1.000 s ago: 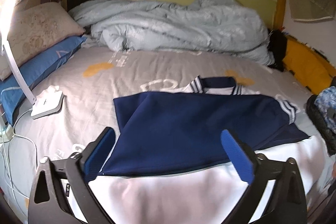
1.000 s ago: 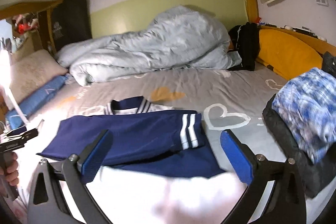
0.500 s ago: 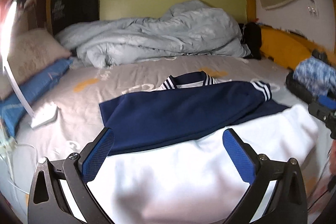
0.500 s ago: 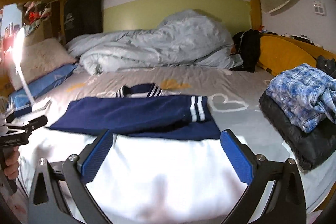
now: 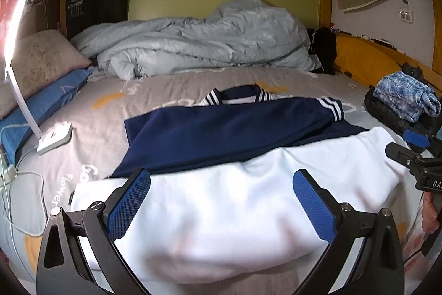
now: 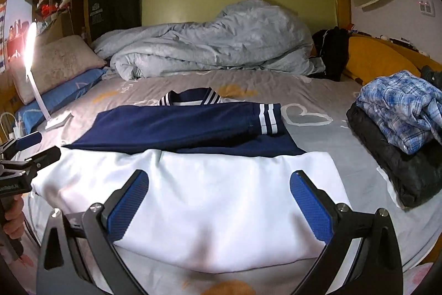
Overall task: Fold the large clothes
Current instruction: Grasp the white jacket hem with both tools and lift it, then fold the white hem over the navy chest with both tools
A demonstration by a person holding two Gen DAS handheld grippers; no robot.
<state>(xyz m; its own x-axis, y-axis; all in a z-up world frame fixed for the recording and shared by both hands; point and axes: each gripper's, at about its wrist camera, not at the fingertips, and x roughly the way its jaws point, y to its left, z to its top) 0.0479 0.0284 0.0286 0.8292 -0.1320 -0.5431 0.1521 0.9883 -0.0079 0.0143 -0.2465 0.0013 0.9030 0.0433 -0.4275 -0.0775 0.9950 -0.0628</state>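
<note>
A large jacket lies flat on the grey bed sheet (image 5: 91, 156): its white body (image 5: 234, 212) is nearest me and its navy sleeves (image 5: 226, 129) are folded across the chest, with white-striped cuffs and collar (image 5: 237, 96). It also shows in the right wrist view (image 6: 210, 198). My left gripper (image 5: 221, 201) is open and empty above the white hem. My right gripper (image 6: 218, 201) is open and empty above the same hem. Each gripper shows at the edge of the other's view.
A crumpled pale-blue duvet (image 5: 199, 46) lies at the back. Pillows (image 5: 38, 65) and a lit white desk lamp (image 5: 52, 140) with cables are at the left. A stack of folded clothes topped by a plaid shirt (image 6: 400, 104) sits at the right. An orange cushion (image 6: 378, 62) lines the right rail.
Both grippers have drawn back toward the near edge of the bed and levelled out, so more of the white body shows. The jacket itself has not visibly moved.
</note>
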